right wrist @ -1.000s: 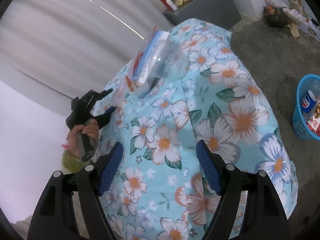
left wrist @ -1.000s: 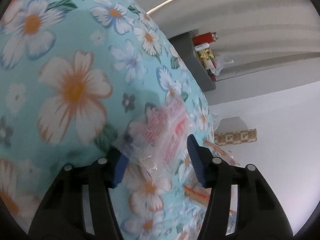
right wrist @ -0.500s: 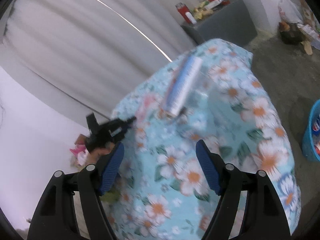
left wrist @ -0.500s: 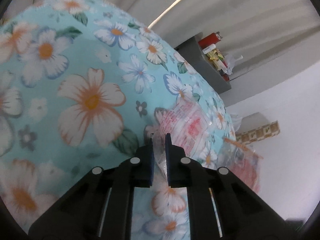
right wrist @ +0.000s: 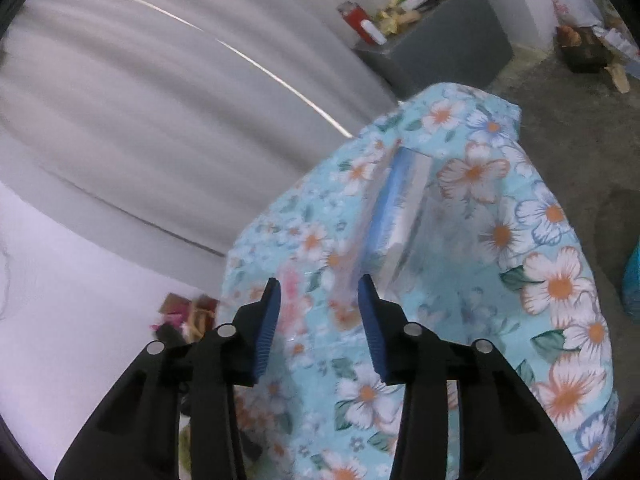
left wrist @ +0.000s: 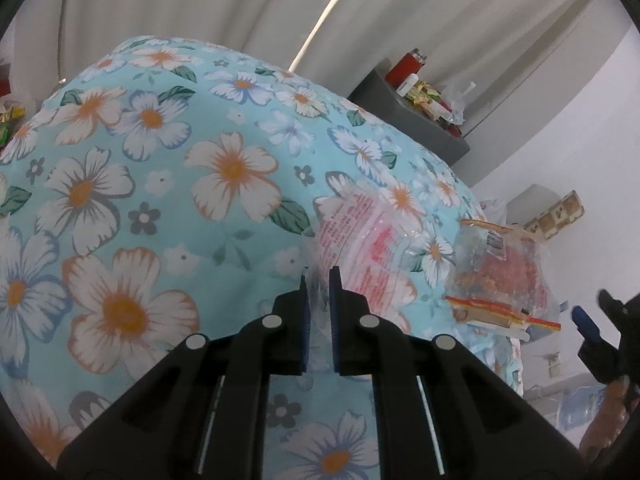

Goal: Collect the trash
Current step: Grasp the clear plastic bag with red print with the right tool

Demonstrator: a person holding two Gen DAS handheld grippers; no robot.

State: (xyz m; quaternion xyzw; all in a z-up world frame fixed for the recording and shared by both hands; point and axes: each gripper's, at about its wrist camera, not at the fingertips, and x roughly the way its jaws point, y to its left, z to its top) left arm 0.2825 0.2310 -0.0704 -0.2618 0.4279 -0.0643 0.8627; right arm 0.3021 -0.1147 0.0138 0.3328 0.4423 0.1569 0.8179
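The worktop (left wrist: 168, 216), draped in a turquoise cloth printed with white and orange flowers, fills both views, and what it is made of stays hidden under the cloth; in the right wrist view the whole scene is smeared with motion. There a blue-and-white package under clear plastic (right wrist: 400, 204) lies on the cloth ahead of the right tongs (right wrist: 319, 320), too blurred to make out further. Its jaws have just been closing and stand partly apart, with only a blurred film of clear plastic between the pads and no firm pinch visible. At the right edge of that view a sliver of a blue basket (right wrist: 633, 284) is cut off, its contents out of sight. In the left wrist view a crumpled clear bag holding red and orange wrappers (left wrist: 500, 276) sits near the worktop's far right edge. Beside it a clear plastic wrapper with red print (left wrist: 360, 244) lies on the cloth, and the left tongs (left wrist: 318, 280) are clenched on its near edge.
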